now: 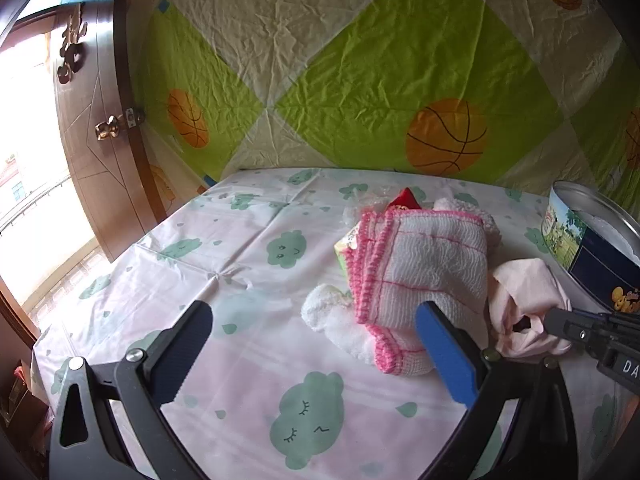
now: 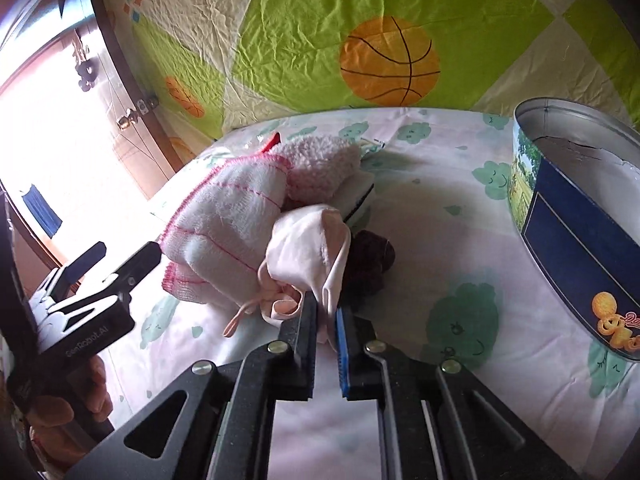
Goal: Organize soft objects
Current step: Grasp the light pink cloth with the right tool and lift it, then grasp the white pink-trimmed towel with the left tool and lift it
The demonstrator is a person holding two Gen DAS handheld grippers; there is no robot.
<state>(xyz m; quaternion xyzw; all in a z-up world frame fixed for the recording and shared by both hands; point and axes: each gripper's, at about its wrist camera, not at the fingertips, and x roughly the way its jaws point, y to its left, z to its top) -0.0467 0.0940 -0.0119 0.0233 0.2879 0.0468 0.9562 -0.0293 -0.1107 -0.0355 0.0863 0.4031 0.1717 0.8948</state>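
We pinch the pale pink cloth (image 2: 308,248) in our right gripper (image 2: 326,312) | our left gripper (image 1: 316,332) gapes beside the pink-edged towel (image 1: 424,276) | round tin (image 2: 580,216) near.

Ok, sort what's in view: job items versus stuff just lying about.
Job:
pink cloth, pinched in the shut right gripper
white towel
fluffy sock
dark bundle
tin, probably where they go
left gripper, open by the towel

Lying about:
tablecloth
basketball sheet
door
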